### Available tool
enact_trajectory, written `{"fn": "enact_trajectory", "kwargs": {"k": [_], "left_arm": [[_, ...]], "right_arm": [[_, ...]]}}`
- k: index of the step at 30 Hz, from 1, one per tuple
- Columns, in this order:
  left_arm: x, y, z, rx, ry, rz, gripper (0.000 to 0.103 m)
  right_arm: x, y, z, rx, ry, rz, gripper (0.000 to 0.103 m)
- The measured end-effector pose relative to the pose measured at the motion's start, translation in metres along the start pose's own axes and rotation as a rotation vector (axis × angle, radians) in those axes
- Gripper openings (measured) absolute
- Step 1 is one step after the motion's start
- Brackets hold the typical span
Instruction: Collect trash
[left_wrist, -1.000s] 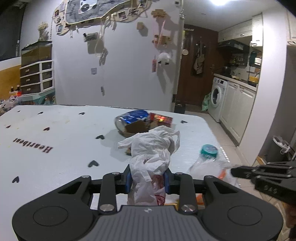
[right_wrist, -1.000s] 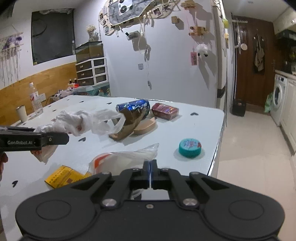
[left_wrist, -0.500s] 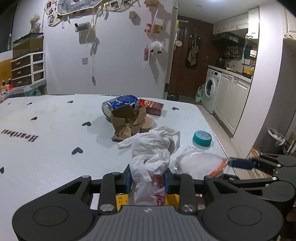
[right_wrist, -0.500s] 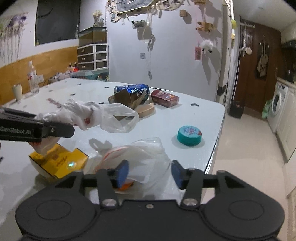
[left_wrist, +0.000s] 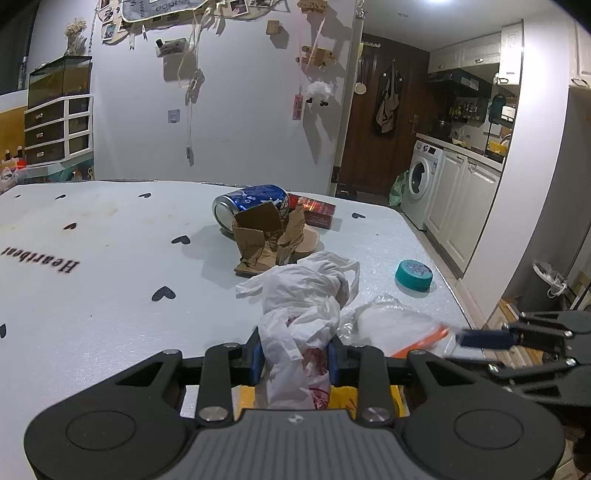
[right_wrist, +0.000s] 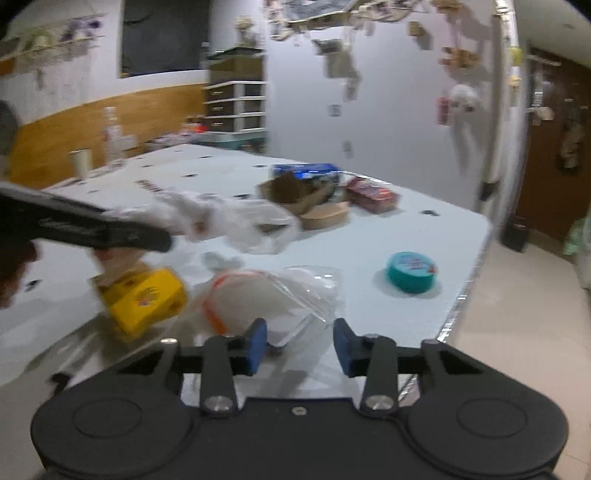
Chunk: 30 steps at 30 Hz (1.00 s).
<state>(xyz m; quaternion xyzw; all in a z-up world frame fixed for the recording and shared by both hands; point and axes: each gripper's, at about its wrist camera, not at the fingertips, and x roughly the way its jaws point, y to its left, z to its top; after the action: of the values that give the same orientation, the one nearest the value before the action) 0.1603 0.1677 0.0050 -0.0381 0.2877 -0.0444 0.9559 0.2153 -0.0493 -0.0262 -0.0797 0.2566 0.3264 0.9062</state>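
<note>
My left gripper (left_wrist: 294, 356) is shut on a crumpled white plastic bag (left_wrist: 303, 295), held above the table; the bag also shows in the right wrist view (right_wrist: 221, 218). A yellow box (right_wrist: 142, 299) sits below the bag. My right gripper (right_wrist: 299, 345) is open, its jaws on either side of the near edge of a clear plastic bag with an orange strip (right_wrist: 258, 299), also in the left wrist view (left_wrist: 395, 325). A blue can (left_wrist: 251, 203), torn cardboard (left_wrist: 266, 236), a red packet (left_wrist: 317, 214) and a teal lid (left_wrist: 413, 275) lie farther on the white table (left_wrist: 92, 266).
The table's right edge (right_wrist: 465, 291) drops to a tiled floor. A washing machine (left_wrist: 421, 181) and white cabinets (left_wrist: 465, 206) stand beyond it. A cup (right_wrist: 81, 162) and a bottle (right_wrist: 110, 133) stand at the table's far left. A drawer unit (left_wrist: 55, 129) is against the back wall.
My right gripper went from shut to open and moved in on the clear plastic bag. My left gripper kept hold of the white bag and pulled back slightly; the yellow box shifted.
</note>
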Motion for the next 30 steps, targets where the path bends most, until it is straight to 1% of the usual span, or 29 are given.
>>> {"fn": "enact_trajectory", "kwargs": {"k": [2, 4, 7, 10, 15, 18, 20, 22, 23, 24, 30], "left_arm": [[-0.001, 0.000, 0.000, 0.004, -0.001, -0.002, 0.034], [-0.001, 0.000, -0.001, 0.005, -0.002, -0.004, 0.034], [-0.001, 0.000, -0.001, 0.006, -0.004, -0.008, 0.034], [0.000, -0.001, 0.000, 0.011, -0.003, -0.010, 0.034], [0.002, -0.001, 0.001, 0.017, 0.000, -0.006, 0.034], [0.002, 0.000, 0.001, 0.019, 0.002, 0.000, 0.034], [0.002, -0.001, 0.001, 0.020, 0.003, 0.005, 0.034], [0.002, -0.001, 0.002, 0.019, -0.001, 0.015, 0.033], [0.001, -0.001, 0.002, 0.018, -0.006, 0.023, 0.033], [0.000, -0.001, 0.003, 0.017, -0.011, 0.031, 0.033], [-0.010, -0.001, 0.007, 0.004, -0.036, 0.055, 0.033]], "right_arm": [[-0.004, 0.005, -0.001, -0.040, 0.003, 0.019, 0.038], [-0.007, 0.008, -0.001, -0.076, -0.003, -0.008, 0.038], [-0.007, 0.007, 0.003, -0.093, -0.013, -0.030, 0.038], [0.001, 0.008, 0.010, -0.140, -0.016, -0.040, 0.039], [0.022, 0.025, 0.016, -0.287, -0.002, -0.056, 0.039], [0.032, 0.031, 0.017, -0.340, -0.006, -0.063, 0.039], [0.036, 0.033, 0.018, -0.346, -0.013, -0.056, 0.039], [0.036, 0.033, 0.020, -0.339, -0.018, -0.051, 0.033], [0.036, 0.033, 0.020, -0.330, -0.020, -0.046, 0.027], [0.035, 0.033, 0.021, -0.322, -0.019, -0.046, 0.025], [0.025, 0.031, 0.022, -0.286, -0.032, -0.060, 0.022]]}}
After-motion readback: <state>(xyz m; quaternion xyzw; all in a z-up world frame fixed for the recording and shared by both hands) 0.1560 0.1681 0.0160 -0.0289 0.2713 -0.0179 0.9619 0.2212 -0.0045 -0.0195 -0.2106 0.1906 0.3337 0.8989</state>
